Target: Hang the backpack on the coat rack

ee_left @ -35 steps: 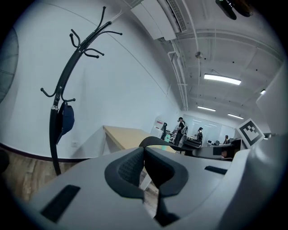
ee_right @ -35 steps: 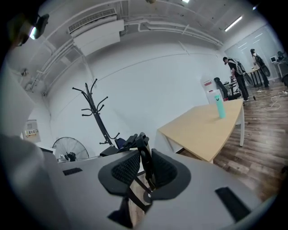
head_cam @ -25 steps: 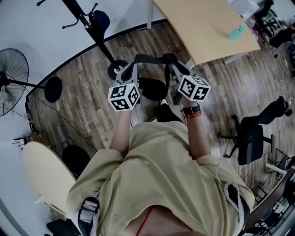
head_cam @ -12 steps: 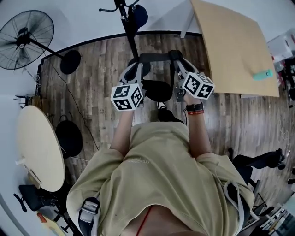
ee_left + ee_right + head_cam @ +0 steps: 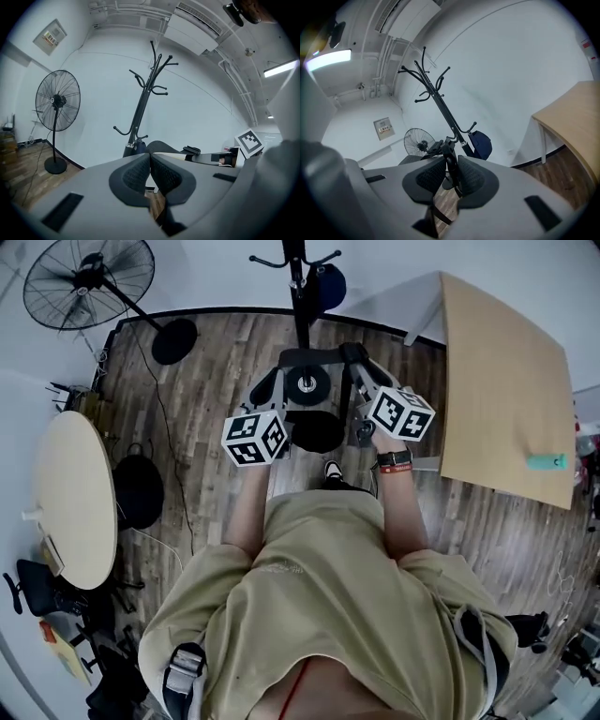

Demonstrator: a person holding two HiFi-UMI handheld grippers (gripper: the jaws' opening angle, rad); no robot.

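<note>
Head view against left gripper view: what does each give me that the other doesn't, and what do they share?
Only the head view shows the backpack's body hanging below the strap, the round table and the wooden desk. Only the left gripper view shows its own fingers closed on the strap, the wall panel and the ceiling light. Both show the fan, the coat rack, the strap and the wood floor.

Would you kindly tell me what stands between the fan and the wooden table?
The coat rack stands between the fan and the table, as the head view shows.
</note>
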